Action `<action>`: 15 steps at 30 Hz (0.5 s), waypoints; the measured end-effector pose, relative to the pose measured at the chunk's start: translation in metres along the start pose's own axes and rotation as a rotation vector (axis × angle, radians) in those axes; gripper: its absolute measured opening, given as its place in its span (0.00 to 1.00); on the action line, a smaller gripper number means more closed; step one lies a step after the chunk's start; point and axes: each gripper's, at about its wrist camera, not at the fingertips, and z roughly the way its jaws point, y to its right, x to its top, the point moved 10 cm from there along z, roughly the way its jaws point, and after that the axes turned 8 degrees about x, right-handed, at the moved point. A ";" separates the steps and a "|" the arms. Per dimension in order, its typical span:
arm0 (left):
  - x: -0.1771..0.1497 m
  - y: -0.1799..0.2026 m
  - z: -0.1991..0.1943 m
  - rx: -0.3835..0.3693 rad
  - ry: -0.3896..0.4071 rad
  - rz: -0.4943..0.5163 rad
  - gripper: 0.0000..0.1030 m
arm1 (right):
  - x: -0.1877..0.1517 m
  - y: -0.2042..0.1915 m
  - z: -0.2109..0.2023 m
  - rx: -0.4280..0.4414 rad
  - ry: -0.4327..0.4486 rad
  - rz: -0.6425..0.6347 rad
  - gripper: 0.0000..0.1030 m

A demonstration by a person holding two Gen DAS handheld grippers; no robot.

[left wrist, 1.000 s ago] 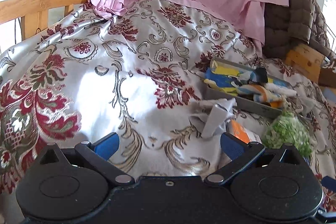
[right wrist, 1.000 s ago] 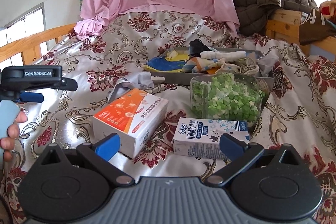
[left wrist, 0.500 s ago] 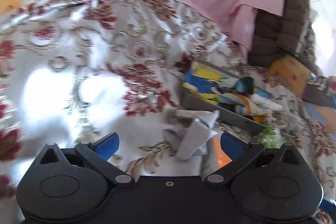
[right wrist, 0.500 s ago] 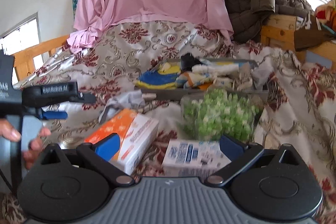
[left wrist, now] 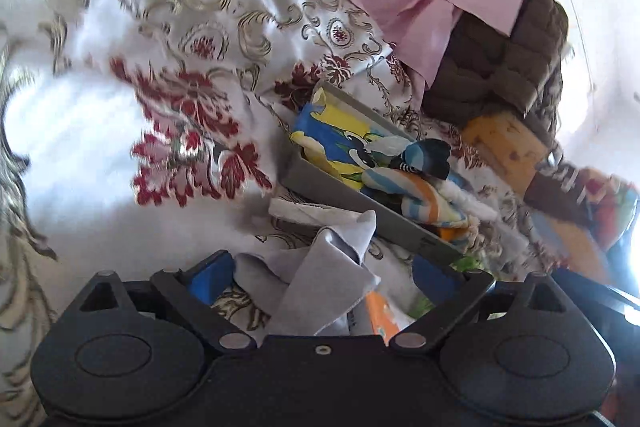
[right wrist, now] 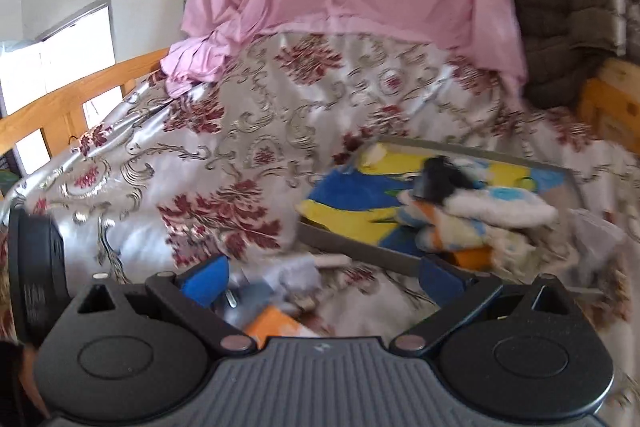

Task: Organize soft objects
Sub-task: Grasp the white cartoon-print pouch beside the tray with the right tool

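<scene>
Left wrist view: several soft items already fill the grey tray (left wrist: 356,197), while the left gripper (left wrist: 320,275), jaws closing but apart, straddles the grey cloth (left wrist: 320,291) left out on the bed.

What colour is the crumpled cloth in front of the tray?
Light grey cloth, clearest in the left wrist view.

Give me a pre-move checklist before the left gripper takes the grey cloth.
1. Grey cloth between the left gripper fingers: ok.
2. Pads pressing on cloth: not ok; jaws closing, gaps on both sides.
3. Orange box clear of the grip: cannot tell, it lies right beside the cloth.
4. Grey tray has room: ok, though crowded.
5. Right gripper empty: ok, open.
</scene>
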 end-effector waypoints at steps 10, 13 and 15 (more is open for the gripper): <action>-0.012 -0.005 0.005 -0.036 -0.003 0.031 0.57 | 0.019 -0.004 0.096 0.050 -0.267 0.095 1.00; -0.013 -0.007 0.005 -0.059 -0.011 0.006 0.53 | 0.014 -0.004 0.114 0.030 -0.342 0.102 1.00; -0.013 -0.007 0.005 -0.066 -0.011 0.004 0.50 | 0.010 -0.005 0.124 0.021 -0.381 0.104 1.00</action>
